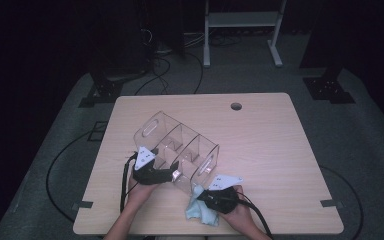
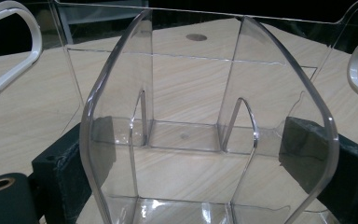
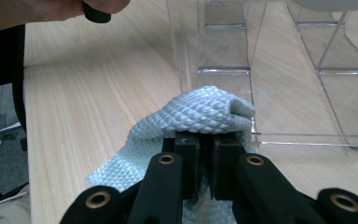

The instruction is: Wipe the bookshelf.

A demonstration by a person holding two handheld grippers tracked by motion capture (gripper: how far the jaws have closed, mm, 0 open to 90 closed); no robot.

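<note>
A clear acrylic organizer (image 1: 177, 145) with several compartments and white-rimmed handle slots lies tilted on the wooden table (image 1: 270, 145). My left gripper (image 1: 176, 175) holds its near end. In the left gripper view the black pads (image 2: 74, 172) sit against both outer sides of a curved clear section of the organizer (image 2: 191, 140). My right gripper (image 1: 202, 197) is at the organizer's near right corner, shut on a light blue waffle-textured cloth (image 1: 197, 210). In the right gripper view the cloth (image 3: 200, 112) bunches over the gripper (image 3: 209, 140) and touches the organizer's clear base (image 3: 223, 60).
The table has a round cable hole (image 1: 236, 106) near its far edge. A white metal frame (image 1: 240, 20) and black stands are on the floor beyond, with cables trailing around the table. Bare tabletop lies to the right and far side.
</note>
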